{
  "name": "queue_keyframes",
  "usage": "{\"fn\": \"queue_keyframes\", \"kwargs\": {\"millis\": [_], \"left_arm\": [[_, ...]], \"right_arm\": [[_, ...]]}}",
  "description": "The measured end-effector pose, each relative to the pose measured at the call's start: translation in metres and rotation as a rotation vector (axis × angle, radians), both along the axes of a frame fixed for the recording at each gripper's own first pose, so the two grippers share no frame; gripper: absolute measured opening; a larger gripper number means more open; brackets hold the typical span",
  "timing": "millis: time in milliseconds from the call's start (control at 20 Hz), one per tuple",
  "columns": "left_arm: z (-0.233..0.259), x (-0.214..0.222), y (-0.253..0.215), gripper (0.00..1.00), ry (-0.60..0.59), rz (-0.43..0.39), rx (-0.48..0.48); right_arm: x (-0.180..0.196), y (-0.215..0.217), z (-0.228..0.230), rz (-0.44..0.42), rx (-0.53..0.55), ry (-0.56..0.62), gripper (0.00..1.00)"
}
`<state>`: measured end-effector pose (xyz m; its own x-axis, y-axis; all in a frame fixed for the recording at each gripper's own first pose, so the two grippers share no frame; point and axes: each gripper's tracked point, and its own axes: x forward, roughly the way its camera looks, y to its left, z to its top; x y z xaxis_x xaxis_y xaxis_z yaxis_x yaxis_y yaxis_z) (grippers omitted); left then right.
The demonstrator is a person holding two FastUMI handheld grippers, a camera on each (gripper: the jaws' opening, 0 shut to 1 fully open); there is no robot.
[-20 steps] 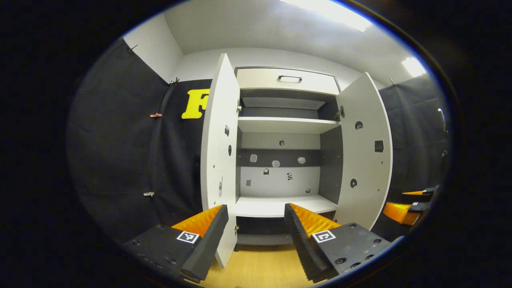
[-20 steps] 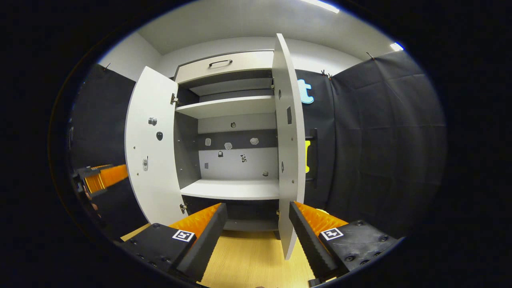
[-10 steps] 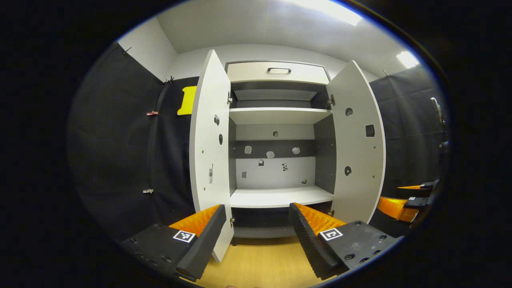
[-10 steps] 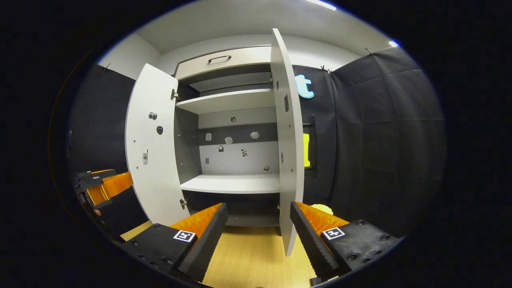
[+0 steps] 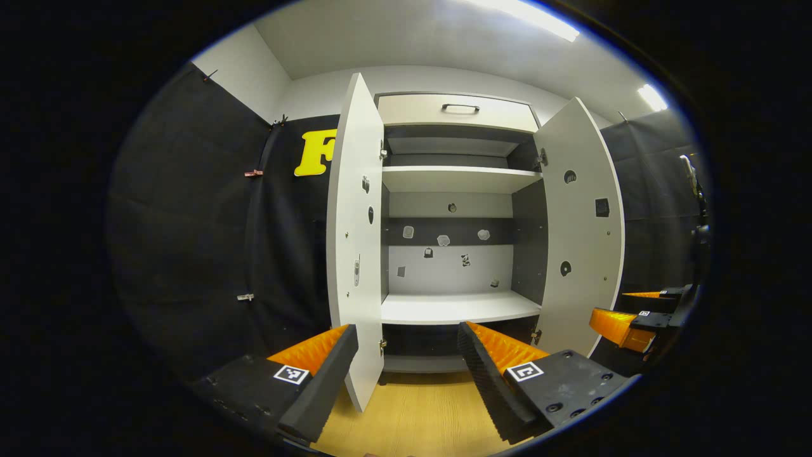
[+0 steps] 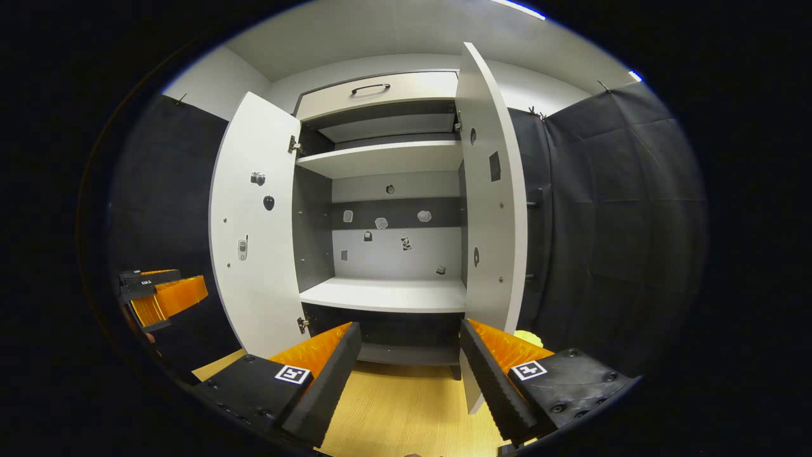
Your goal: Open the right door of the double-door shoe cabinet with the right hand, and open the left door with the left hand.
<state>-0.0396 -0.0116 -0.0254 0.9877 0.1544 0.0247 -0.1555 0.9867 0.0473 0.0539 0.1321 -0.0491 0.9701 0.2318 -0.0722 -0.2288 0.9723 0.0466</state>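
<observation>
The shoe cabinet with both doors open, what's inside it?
Inside the shoe cabinet: bare white shelves, no shoes, and small stickers on the back panel. The drawer on top is shut, its contents hidden.

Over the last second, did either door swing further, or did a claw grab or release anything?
No grab or release: the left claw and right claw stay open, clear of the doors. The left door and right door stay wide open; only the views drift slightly, with the right door seen a little more face-on. The shelves stay bare, and the drawer stays shut.
</observation>
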Motion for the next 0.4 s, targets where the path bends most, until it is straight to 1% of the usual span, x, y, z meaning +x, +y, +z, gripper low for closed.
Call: {"fn": "queue_keyframes", "kwargs": {"millis": [400], "left_arm": [[0.0046, -0.0031, -0.0046, 0.97, 0.003, -0.027, 0.012]], "right_arm": [[0.0001, 0.0097, -0.0012, 0.011, 0.006, 0.007, 0.99]]}}
